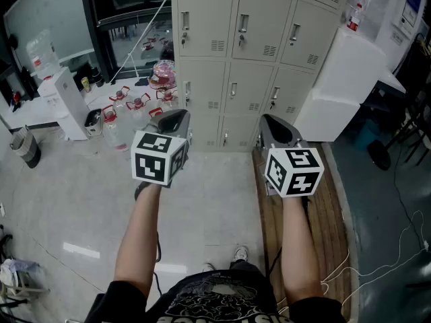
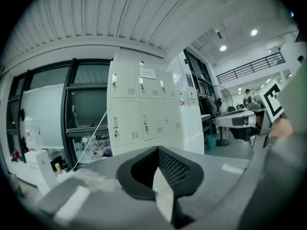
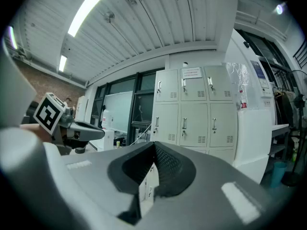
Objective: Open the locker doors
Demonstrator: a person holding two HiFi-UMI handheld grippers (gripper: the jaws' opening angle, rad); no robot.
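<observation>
The lockers (image 1: 252,59) stand by the wall in front, and every door looks shut. The left tool (image 1: 174,121) and the right tool (image 1: 275,128) are held up side by side in the air, well apart from the lockers and pointing at them. Both tools are pinched closed and hold nothing. I think the job has not really begun, and this is the getting-close part. Next, one tool needs to come right up to a small handle (image 1: 243,24) on a door, open a little, pinch it and pull the door out
</observation>
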